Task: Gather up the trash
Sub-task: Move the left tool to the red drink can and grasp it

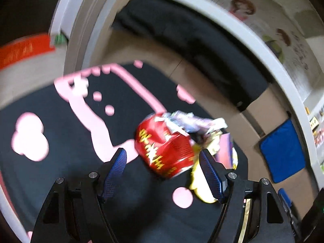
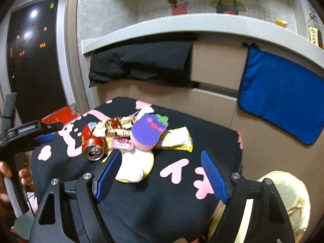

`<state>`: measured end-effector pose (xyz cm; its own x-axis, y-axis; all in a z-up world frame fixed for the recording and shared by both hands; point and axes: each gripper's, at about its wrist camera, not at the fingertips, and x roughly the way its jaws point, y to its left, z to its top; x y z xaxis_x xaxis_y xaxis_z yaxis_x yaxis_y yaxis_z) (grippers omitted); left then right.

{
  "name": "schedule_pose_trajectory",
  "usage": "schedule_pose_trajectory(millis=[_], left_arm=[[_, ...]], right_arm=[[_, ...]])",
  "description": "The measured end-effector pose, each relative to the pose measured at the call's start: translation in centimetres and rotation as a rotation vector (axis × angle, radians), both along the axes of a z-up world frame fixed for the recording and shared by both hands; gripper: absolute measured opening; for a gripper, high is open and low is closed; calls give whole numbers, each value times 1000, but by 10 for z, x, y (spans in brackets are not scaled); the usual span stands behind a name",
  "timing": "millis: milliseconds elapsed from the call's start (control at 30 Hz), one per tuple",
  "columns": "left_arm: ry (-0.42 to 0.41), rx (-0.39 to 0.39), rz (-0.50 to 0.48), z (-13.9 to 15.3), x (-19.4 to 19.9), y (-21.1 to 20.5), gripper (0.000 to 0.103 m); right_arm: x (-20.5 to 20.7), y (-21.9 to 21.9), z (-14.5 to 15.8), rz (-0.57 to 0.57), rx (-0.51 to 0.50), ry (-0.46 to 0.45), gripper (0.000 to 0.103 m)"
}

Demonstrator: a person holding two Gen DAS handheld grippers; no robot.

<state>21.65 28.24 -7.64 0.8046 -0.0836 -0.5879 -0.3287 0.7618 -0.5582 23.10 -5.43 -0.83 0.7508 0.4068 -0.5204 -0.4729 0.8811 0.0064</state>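
A pile of trash lies on a black cloth with pink shapes [image 2: 141,198]. In it are a crushed red can [image 2: 92,142], crumpled gold and white wrappers [image 2: 115,128], a yellow snack bag [image 2: 176,139], a purple sponge [image 2: 148,131] and a white-and-gold wrapper [image 2: 135,168]. My right gripper [image 2: 161,172] is open, just in front of the pile. My left gripper [image 1: 163,171] is open, close above the red can [image 1: 164,143], with the wrappers [image 1: 194,121] behind it. The left gripper also shows at the left edge of the right wrist view [image 2: 43,132].
A bin with a yellowish liner [image 2: 283,200] stands at the lower right beside the cloth. Behind the table are cabinet fronts with a black cloth [image 2: 141,64] and a blue towel [image 2: 281,99] hanging, under a white counter [image 2: 182,23]. A dark door [image 2: 32,56] is at left.
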Motion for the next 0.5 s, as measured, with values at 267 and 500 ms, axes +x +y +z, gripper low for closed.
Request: schedule_pose_trajectory(millis=[267, 500], left_arm=[[42, -142, -29, -43, 42, 9, 74], [51, -185, -20, -56, 70, 8, 74]], right_arm=[[25, 5, -35, 4, -20, 99, 78], [34, 7, -56, 12, -47, 143, 78]])
